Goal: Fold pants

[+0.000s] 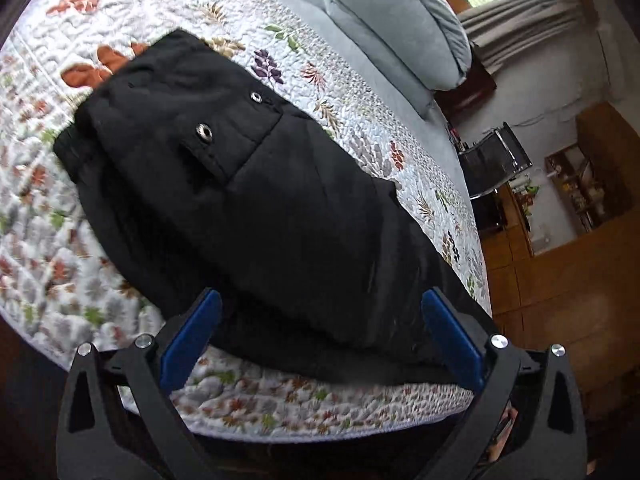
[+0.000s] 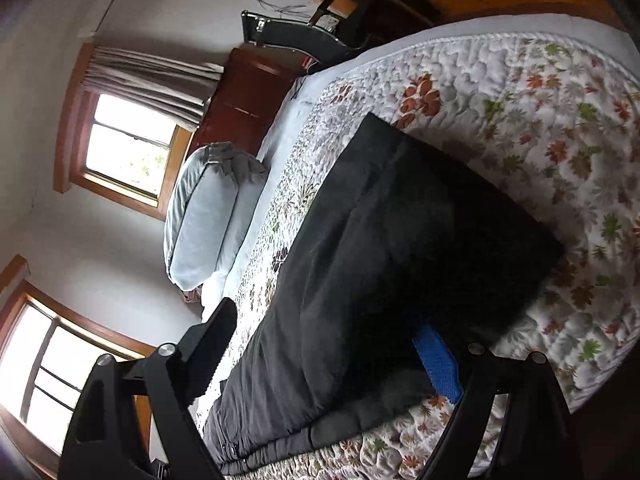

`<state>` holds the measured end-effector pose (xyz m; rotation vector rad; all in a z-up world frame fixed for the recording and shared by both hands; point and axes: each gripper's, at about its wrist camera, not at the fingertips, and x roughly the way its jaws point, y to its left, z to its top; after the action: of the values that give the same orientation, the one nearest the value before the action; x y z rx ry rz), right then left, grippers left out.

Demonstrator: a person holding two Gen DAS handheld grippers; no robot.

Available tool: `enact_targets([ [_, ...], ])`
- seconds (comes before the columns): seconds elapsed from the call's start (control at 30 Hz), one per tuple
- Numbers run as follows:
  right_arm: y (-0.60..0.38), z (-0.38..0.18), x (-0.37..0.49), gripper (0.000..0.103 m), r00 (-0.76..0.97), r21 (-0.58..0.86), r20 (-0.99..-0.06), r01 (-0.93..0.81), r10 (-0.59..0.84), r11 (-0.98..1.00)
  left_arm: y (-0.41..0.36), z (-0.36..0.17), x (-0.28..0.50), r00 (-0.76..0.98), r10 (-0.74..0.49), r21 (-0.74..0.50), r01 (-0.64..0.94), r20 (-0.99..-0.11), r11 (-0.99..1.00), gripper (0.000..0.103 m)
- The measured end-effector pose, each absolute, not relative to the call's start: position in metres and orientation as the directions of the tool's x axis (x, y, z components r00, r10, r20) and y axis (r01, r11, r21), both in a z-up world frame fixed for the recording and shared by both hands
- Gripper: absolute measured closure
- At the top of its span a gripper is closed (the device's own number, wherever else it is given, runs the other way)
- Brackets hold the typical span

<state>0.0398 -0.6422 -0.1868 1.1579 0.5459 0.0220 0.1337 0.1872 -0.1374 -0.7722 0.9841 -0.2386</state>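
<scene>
Black pants (image 1: 248, 200) lie folded lengthwise on the floral quilt, with two metal snaps on a pocket flap (image 1: 232, 132) facing up. My left gripper (image 1: 320, 320) is open, its blue pads wide apart just above the pants' near edge, holding nothing. In the right wrist view the pants (image 2: 380, 240) stretch from the near edge towards the far corner. My right gripper (image 2: 328, 340) is open above the pants; its right blue pad (image 2: 438, 360) is partly under a fold of cloth, the left finger (image 2: 208, 344) stands clear.
The quilt (image 1: 360, 404) covers a bed whose near edge runs just in front of the grippers. A grey pillow (image 1: 400, 20) lies at the head. A dark wooden nightstand (image 2: 244, 100), a black chair (image 1: 496, 160) and wooden cabinets (image 1: 560, 280) stand beside the bed.
</scene>
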Motion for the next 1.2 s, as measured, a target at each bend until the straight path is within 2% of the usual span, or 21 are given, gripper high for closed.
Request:
enact_targets([
  [0.17,-0.642,-0.192,0.049,0.016,0.864,0.869,-0.407,0.267,0.297,0.416,0.188,-0.169,0.149,0.517,-0.531,-0.722,-0.291,-0.671,0.628,0.003],
  [0.27,-0.646,-0.190,0.053,0.016,0.867,0.866,-0.408,0.270,0.286,0.420,0.184,-0.170,0.151,0.544,-0.511,-0.722,-0.293,-0.665,0.627,0.003],
  [0.4,-0.652,-0.188,0.050,0.015,0.872,0.867,-0.409,0.279,0.270,0.413,0.184,-0.169,0.134,0.593,-0.412,-0.697,-0.397,-0.692,0.597,0.003],
  [0.67,-0.651,-0.191,0.052,0.015,0.865,0.862,-0.418,0.282,0.277,0.422,0.173,-0.171,0.162,0.620,-0.417,-0.715,-0.368,-0.665,0.595,0.005],
  [0.7,-0.651,-0.191,0.053,0.015,0.865,0.860,-0.420,0.283,0.274,0.426,0.173,-0.170,0.164,0.629,-0.408,-0.714,-0.363,-0.662,0.599,0.014],
  [0.73,-0.651,-0.191,0.055,0.014,0.864,0.857,-0.424,0.287,0.272,0.428,0.170,-0.168,0.167,0.633,-0.385,-0.698,-0.366,-0.672,0.616,0.030],
  [0.77,-0.651,-0.190,0.057,0.014,0.861,0.853,-0.432,0.293,0.268,0.433,0.168,-0.166,0.169,0.617,-0.370,-0.668,-0.362,-0.695,0.650,0.068],
  [0.8,-0.650,-0.189,0.061,0.014,0.860,0.848,-0.437,0.297,0.263,0.439,0.170,-0.166,0.171,0.609,-0.374,-0.662,-0.354,-0.699,0.661,0.080],
  [0.83,-0.650,-0.186,0.064,0.016,0.858,0.839,-0.445,0.300,0.256,0.455,0.174,-0.165,0.169,0.611,-0.391,-0.679,-0.355,-0.689,0.643,0.084],
  [0.87,-0.649,-0.183,0.066,0.029,0.855,0.831,-0.451,0.299,0.254,0.469,0.179,-0.163,0.167,0.613,-0.407,-0.695,-0.350,-0.677,0.628,0.093],
  [0.9,-0.649,-0.177,0.069,0.040,0.850,0.816,-0.462,0.297,0.251,0.497,0.183,-0.159,0.165,0.613,-0.418,-0.703,-0.343,-0.670,0.623,0.096],
  [0.97,-0.650,-0.171,0.069,0.083,0.847,0.805,-0.475,0.307,0.241,0.508,0.188,-0.150,0.162,0.614,-0.436,-0.714,-0.324,-0.658,0.621,0.098],
  [1.0,-0.651,-0.168,0.068,0.088,0.849,0.805,-0.470,0.302,0.239,0.511,0.190,-0.145,0.160,0.606,-0.442,-0.711,-0.318,-0.661,0.627,0.098],
  [1.1,-0.648,-0.168,0.056,0.088,0.847,0.786,-0.483,0.307,0.224,0.537,0.198,-0.146,0.155,0.581,-0.463,-0.714,-0.331,-0.669,0.617,0.098],
  [1.2,-0.651,-0.202,0.050,0.088,0.790,0.757,-0.569,0.393,0.231,0.521,0.207,-0.158,0.151,0.552,-0.482,-0.716,-0.363,-0.681,0.596,0.098],
])
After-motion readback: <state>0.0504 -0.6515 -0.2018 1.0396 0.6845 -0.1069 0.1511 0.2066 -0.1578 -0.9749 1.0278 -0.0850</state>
